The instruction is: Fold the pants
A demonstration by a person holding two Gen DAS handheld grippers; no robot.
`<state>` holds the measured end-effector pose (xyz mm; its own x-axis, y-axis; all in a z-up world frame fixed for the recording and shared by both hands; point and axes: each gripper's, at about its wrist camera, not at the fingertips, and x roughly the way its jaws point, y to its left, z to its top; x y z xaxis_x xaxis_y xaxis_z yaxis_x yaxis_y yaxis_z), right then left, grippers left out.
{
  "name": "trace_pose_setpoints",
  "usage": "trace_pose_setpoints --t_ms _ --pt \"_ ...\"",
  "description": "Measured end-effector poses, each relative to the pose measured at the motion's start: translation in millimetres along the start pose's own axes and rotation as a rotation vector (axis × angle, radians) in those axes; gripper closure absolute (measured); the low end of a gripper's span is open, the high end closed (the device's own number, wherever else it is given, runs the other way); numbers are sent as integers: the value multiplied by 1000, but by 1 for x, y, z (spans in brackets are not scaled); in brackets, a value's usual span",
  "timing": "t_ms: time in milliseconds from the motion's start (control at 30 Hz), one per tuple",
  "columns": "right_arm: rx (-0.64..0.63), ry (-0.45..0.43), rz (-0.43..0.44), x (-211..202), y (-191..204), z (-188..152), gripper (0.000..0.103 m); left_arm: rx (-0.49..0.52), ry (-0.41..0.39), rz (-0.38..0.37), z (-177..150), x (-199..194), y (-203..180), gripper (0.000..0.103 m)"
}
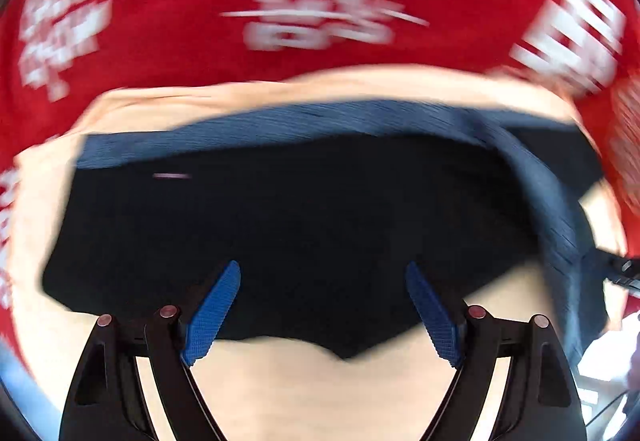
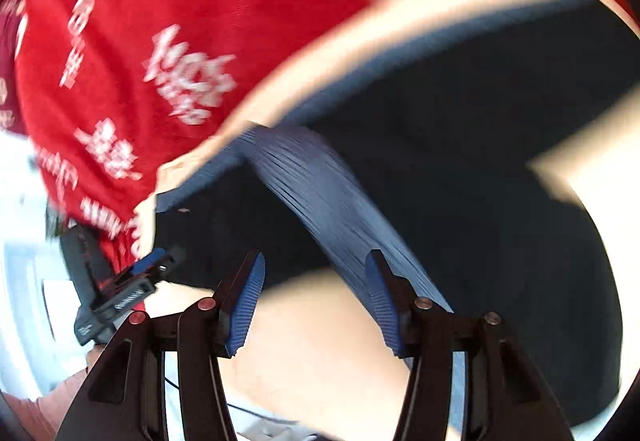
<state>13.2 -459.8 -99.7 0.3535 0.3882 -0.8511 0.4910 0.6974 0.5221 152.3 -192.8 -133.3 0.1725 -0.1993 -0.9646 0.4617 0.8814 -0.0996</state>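
Poised over dark pants (image 1: 304, 241) on a tan table (image 1: 280, 393), both tongs (image 1: 322, 309) (image 2: 316, 301) wide open, gripping nothing, seemingly readying a fold.

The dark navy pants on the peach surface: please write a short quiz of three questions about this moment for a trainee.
1. True or false: the left gripper is shut on the dark navy pants.
2. Multiple choice: the pants lie on A) a peach-coloured surface, B) a green mat, C) a wire rack.
3. Fill in: the cloth with white lettering behind the pants is ____ in colour.

Key: 1. False; its blue fingers stand apart, and so do those of the right gripper. 2. A. 3. Red.
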Motion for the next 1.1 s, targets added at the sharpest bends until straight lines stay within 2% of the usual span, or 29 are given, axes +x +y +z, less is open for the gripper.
trace_pose_setpoints --t_ms 100,133,300,433,667,733,767,800,833,900,1000,1100 --pt "126 -47 -39 -36 -53 -55 46 53 31 -95 -14 3 -52 17" --pt "163 -55 -61 -43 -66 -73 46 68 38 -151 -21 4 -71 17" --pt "298 -111 -107 -65 -113 -147 46 144 67 -226 -35 4 -133 17" --pt "366 -124 -82 -58 -135 -172 46 178 79 -272 -38 15 -172 17" --pt "361 -99 45 -32 -144 -159 48 155 142 -281 -34 47 -198 17" --pt "339 -68 61 -28 -146 -154 64 130 165 -298 -36 51 -201 17" --pt "334 -41 65 -26 -148 -152 80 120 171 -301 -37 52 -203 17" --pt "335 -14 82 -23 -151 -150 96 111 175 -313 -37 52 -206 27" --pt "339 5 116 -25 -153 -149 100 107 183 -334 -36 53 -208 49" --pt "312 20 141 -35 -147 -139 100 99 224 -373 -33 57 -216 75" --pt "249 16 190 -58 -133 -114 101 54 236 -408 -24 52 -223 75" --pt "205 -6 227 -81 -125 -79 101 35 187 -418 -5 32 -231 75"
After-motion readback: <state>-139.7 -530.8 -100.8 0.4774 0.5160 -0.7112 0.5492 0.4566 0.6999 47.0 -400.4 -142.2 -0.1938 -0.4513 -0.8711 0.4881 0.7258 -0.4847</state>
